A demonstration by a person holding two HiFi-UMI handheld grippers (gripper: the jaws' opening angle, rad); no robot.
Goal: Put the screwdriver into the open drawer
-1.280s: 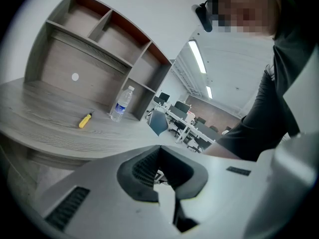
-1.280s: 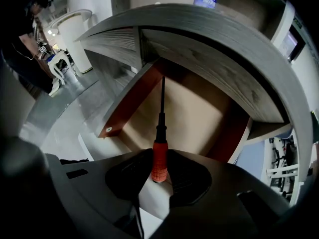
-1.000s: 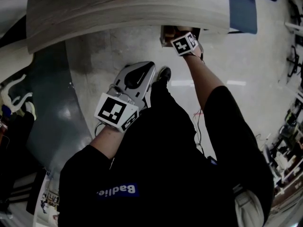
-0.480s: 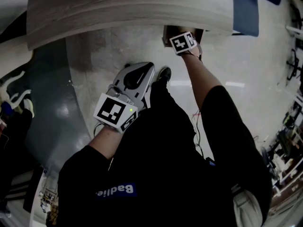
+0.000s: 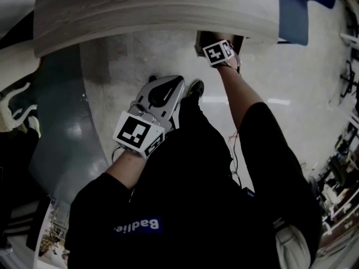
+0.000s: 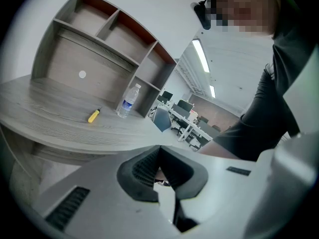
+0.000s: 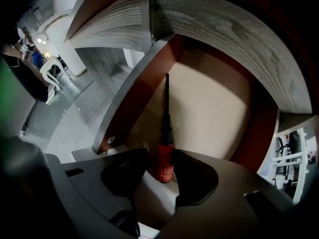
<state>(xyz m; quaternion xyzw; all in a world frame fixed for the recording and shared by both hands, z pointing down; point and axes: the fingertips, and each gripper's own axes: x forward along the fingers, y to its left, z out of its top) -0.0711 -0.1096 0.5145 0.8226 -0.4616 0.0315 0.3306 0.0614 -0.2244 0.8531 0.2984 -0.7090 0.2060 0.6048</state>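
Note:
A screwdriver with a red handle and a black shaft lies on the pale floor of the open drawer under the desk, its tip pointing away. My right gripper points down into that drawer. Its jaws are opening, with the handle between them and a small gap on each side. In the head view only its marker cube shows at the drawer's mouth. My left gripper hangs lower, near my body, shut on nothing.
The curved grey desk overhangs the drawer. On top lie a yellow-handled tool and a water bottle, with shelving behind. A blue chair stands at the right. My shoe is on the pale floor.
Both grippers stay almost where they were in the head view; the right marker cube has barely shifted at the drawer's mouth.

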